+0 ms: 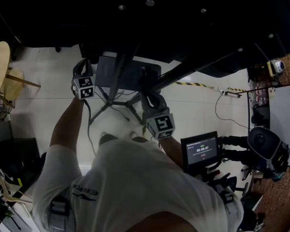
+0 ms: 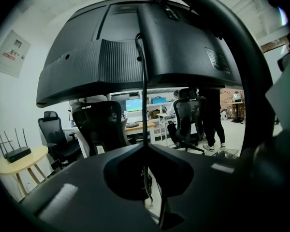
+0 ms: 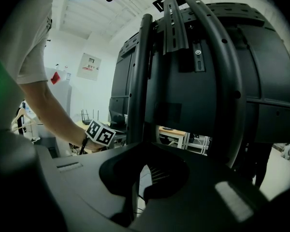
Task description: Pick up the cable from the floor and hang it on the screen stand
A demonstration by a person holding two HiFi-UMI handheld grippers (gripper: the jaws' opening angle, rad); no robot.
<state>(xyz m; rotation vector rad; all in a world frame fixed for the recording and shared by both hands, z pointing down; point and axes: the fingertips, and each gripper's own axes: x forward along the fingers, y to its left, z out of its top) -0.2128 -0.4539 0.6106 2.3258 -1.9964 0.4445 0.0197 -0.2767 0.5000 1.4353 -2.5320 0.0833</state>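
Note:
The screen stand carries a dark screen whose back fills the left gripper view. A thin black cable runs straight up from my left gripper to the screen's back, and the jaws are shut on it. In the head view the left gripper is at the screen's left edge, with cable trailing down toward the floor. My right gripper is close behind the stand's upright tubes. Its jaws are shut, and I see nothing clearly between them.
A round wooden table stands at the left and holds a router. Office chairs and a standing person are beyond the screen. A small monitor device sits at my right, and striped tape crosses the floor.

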